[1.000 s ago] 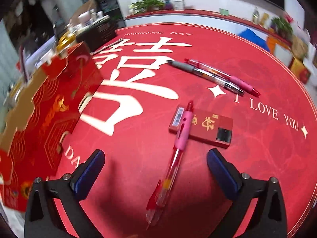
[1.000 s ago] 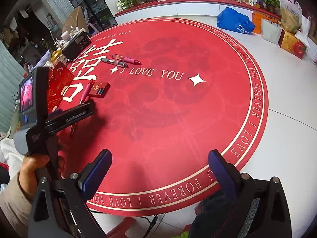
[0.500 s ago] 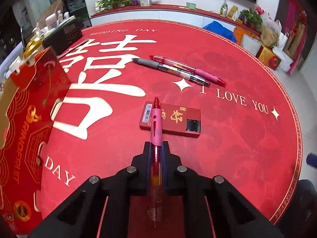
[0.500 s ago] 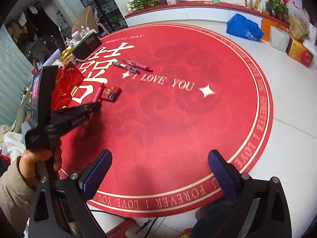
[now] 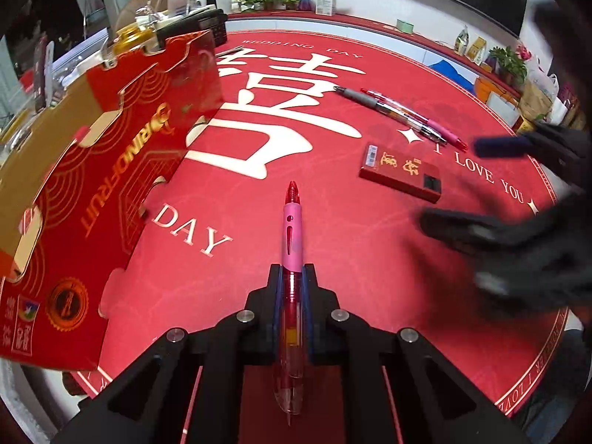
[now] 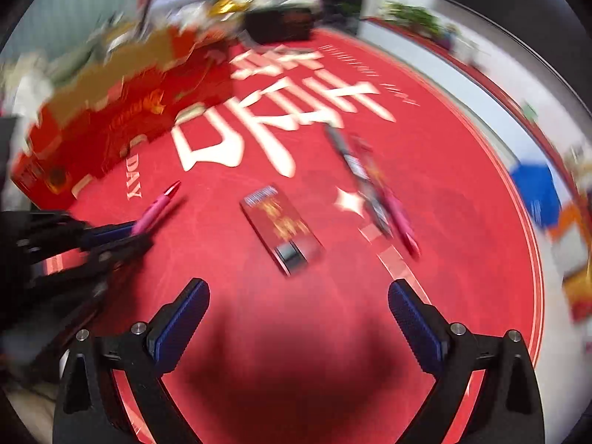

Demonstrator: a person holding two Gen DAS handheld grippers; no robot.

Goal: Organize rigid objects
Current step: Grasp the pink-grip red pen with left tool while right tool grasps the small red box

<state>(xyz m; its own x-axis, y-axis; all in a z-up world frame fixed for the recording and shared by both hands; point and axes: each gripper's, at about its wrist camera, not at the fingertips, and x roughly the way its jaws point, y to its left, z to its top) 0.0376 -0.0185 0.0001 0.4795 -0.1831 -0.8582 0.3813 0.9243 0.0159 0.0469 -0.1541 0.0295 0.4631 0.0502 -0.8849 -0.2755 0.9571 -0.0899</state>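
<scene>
My left gripper (image 5: pixel 292 277) is shut on a pink and red pen (image 5: pixel 292 236), which sticks out forward above the red round mat (image 5: pixel 229 229). The pen's clear end runs back between the arms. A small flat red box (image 5: pixel 401 172) lies on the mat to the right. Beyond it a grey pen (image 5: pixel 370 101) and a second pink pen (image 5: pixel 436 127) lie side by side. My right gripper (image 6: pixel 296 288) is open and empty, hovering just short of the small red box (image 6: pixel 283 227). The right wrist view is blurred by motion.
A big red and gold carton (image 5: pixel 111 185) with open flaps stands at the mat's left edge, close to the held pen. A black device (image 5: pixel 211 26) and bottles crowd the far left. White floor, bags and plants lie beyond the mat on the right.
My left gripper closed on the pink pen, lifted it off the small red box and carried it left toward the carton. My right gripper swung in over the mat, rolling, to near the small box.
</scene>
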